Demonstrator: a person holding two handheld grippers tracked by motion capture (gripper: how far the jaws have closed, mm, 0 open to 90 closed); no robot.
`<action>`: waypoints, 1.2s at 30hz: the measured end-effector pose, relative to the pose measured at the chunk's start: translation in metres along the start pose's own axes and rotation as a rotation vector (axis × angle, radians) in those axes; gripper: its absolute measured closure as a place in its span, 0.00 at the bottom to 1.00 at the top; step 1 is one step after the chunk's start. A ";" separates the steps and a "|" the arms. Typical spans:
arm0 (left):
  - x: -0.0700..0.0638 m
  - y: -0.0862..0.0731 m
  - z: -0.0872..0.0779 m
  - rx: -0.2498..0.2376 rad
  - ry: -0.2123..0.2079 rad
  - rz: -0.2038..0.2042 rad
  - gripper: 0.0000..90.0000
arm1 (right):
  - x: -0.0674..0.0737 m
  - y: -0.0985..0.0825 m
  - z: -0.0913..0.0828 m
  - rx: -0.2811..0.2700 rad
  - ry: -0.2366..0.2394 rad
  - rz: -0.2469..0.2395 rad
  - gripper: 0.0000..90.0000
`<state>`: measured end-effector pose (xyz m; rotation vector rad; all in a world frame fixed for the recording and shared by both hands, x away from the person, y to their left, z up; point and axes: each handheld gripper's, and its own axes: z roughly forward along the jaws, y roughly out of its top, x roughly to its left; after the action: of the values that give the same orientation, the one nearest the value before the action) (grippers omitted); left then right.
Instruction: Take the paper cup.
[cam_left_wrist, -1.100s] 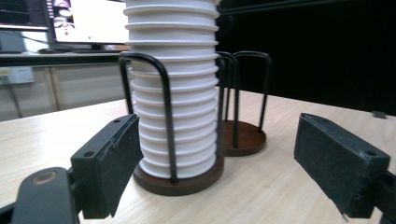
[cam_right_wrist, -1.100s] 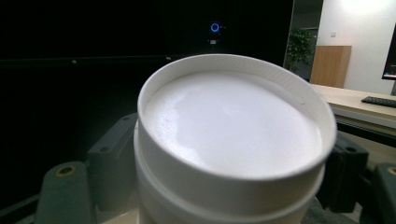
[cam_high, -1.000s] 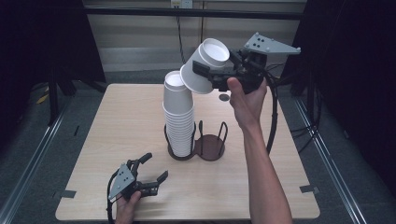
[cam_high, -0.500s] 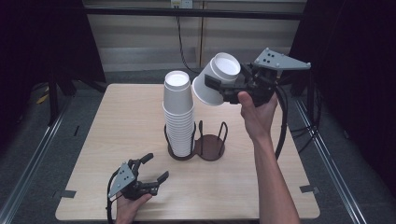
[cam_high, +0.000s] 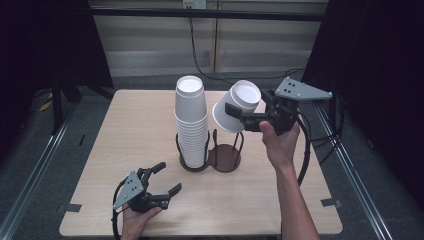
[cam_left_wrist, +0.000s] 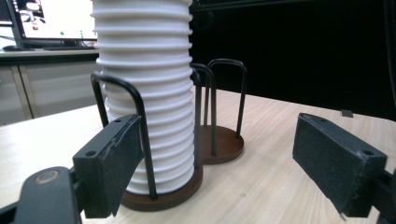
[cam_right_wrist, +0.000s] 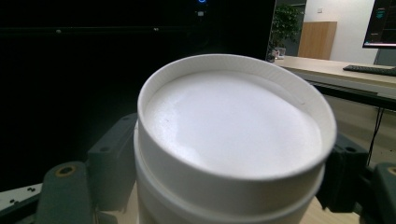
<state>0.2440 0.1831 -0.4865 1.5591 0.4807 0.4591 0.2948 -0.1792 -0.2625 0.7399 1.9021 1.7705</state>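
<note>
White foam cup (cam_high: 236, 106), bottom-up and tilted, sits clamped by its sides between the half-closed jaws of the right gripper (cam_high: 239, 116), above and just right of the two-ring dark wire cup holder (cam_high: 224, 157). Left of that holder's bare ring stands the tall stack of white foam cups (cam_high: 191, 120). The risk, as I judge it: lowered at this tilt, the cup could catch a wire loop or knock the stack, while the left gripper (cam_high: 162, 181), wide open and empty near the table's front edge, offers no support.

Light wooden table (cam_high: 300, 200), brown two-ring cup holder (cam_high: 225, 159) standing mid-table
</note>
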 end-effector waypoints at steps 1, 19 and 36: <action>0.000 0.002 0.000 -0.001 -0.003 0.002 0.18 | 0.000 0.000 0.000 0.000 0.000 0.000 0.24; -0.004 0.016 0.001 0.024 -0.049 0.008 0.19 | 0.021 -0.054 0.001 0.041 0.059 0.025 0.24; -0.014 0.018 0.011 0.031 -0.119 0.021 0.18 | 0.040 -0.102 0.009 0.077 0.113 0.039 0.24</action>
<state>0.2394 0.1657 -0.4687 1.6130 0.3819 0.3745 0.2607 -0.1508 -0.3633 0.7227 2.0532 1.8061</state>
